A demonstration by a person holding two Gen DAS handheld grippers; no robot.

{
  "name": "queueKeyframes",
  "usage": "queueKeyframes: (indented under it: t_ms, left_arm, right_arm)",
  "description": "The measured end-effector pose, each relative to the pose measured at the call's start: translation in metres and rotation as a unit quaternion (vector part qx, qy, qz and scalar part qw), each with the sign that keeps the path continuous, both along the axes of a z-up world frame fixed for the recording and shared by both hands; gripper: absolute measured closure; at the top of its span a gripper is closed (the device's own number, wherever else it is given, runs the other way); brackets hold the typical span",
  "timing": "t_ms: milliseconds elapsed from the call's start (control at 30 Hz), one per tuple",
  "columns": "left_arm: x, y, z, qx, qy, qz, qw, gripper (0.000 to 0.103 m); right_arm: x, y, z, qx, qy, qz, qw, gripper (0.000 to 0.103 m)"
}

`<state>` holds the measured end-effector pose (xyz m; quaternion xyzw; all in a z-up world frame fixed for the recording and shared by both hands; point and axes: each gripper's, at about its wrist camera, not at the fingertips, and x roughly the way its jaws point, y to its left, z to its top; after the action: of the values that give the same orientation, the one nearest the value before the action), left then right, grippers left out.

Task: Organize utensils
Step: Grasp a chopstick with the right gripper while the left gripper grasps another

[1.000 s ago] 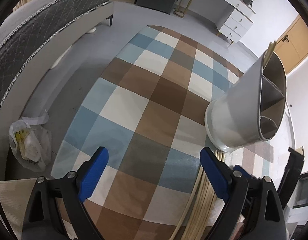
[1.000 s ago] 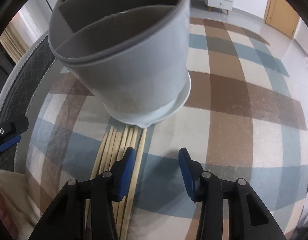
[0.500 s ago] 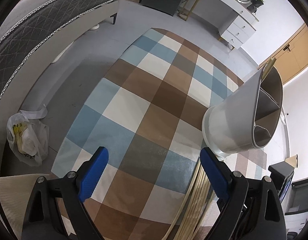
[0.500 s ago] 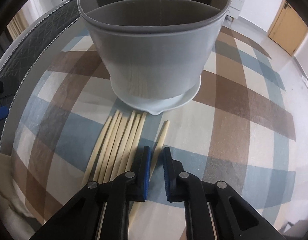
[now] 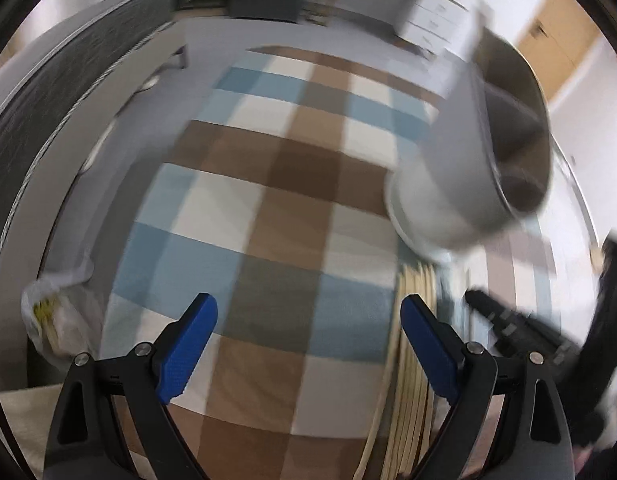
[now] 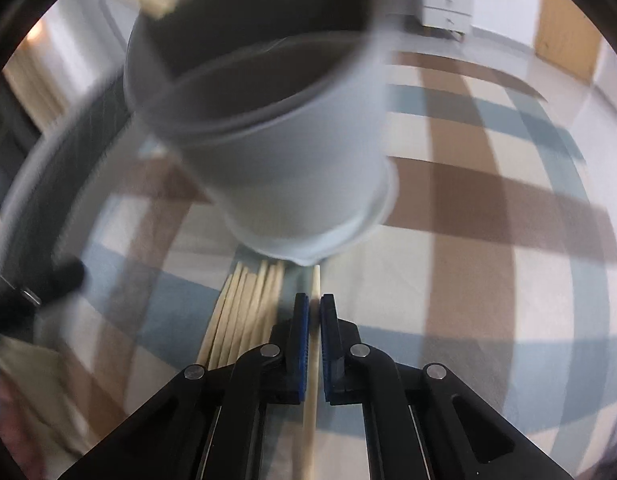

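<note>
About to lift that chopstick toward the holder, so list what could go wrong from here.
1. The right gripper pinches a single chopstick between its pads; so thin a stick might pivot or slip.
2. Its far tip lies close to the grey holder; a careless lift could knock it.
3. The remaining chopsticks lie right alongside and could get scattered.

One grey utensil holder (image 6: 292, 168), one chopstick (image 6: 313, 344) between blue pads, about six more chopsticks (image 6: 244, 312) lying together (blur hinders counting), one plastic bag (image 5: 56, 320).
</note>
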<state>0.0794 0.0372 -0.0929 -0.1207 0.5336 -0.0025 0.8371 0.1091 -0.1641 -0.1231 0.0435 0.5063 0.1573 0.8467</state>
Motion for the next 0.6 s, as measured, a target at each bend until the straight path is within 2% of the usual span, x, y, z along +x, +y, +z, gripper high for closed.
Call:
queueKeyframes:
  t_ms: [133,267,400,533,600]
  left_arm:
    - [-0.011,-0.020,-0.008,0.003,0.017,-0.050,0.9986,0.013]
    - [-0.019,-0.032,-0.014,0.024,0.026,-0.072,0.9968,0.013]
    - [-0.026,-0.044,-0.024,0.060,0.038,-0.087,0.9937,0.013]
    - [-0.033,-0.053,-0.034,0.088,0.057,-0.097,0.9897,0.013]
    - [-0.035,-0.059,-0.040,0.119,0.066,-0.105,0.9851,0.013]
  right_arm:
    - [-0.002,-0.045,0.007,0.080,0.006,-0.056,0.995,0.098]
    - [-0.002,-0.073,0.010,0.139,0.008,-0.093,0.986,0.098]
    - [-0.006,-0.087,0.013,0.185,0.010,-0.123,0.975,0.098]
    - [-0.011,-0.098,0.016,0.212,0.008,-0.138,0.967,0.098]
    - [-0.013,-0.103,0.020,0.221,0.005,-0.145,0.965,0.098]
